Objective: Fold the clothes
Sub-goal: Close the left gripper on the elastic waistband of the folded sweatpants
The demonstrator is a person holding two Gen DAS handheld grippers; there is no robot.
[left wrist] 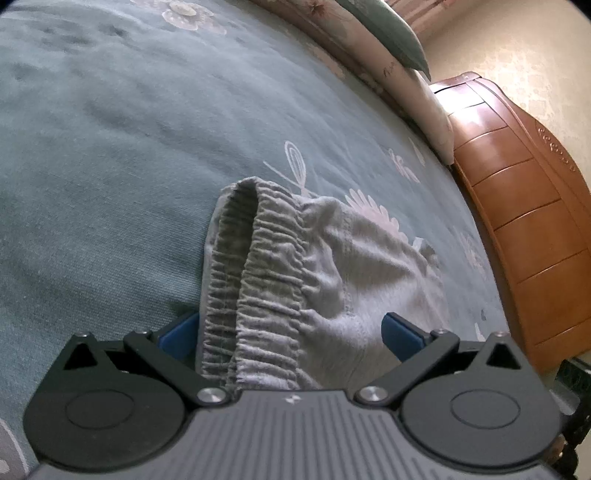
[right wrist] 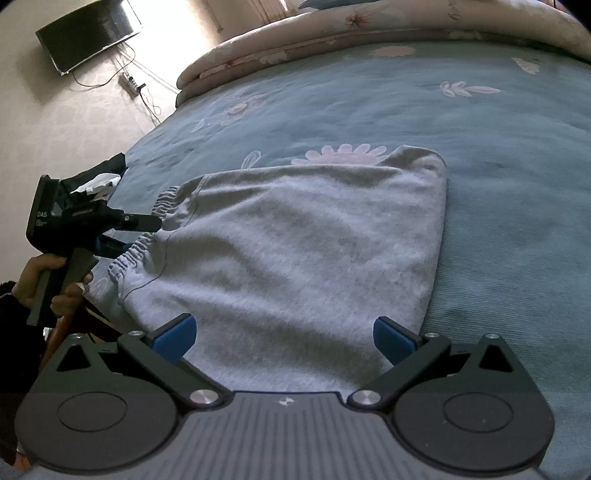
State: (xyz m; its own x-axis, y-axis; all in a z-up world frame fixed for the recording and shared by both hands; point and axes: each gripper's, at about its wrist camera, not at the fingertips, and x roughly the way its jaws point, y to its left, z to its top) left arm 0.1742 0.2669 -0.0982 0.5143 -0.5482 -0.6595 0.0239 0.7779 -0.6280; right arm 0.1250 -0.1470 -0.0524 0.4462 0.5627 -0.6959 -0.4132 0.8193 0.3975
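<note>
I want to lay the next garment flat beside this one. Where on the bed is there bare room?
The bedspread lies bare to the right of the grey shorts, up to the rolled quilt. Bare too beyond the waistband, toward the flower print. It is crowded at the bed edge, where the left gripper and dark clothes sit.

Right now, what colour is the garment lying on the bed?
Light grey garment, with a ribbed elastic waistband; the right wrist view shows it best.
</note>
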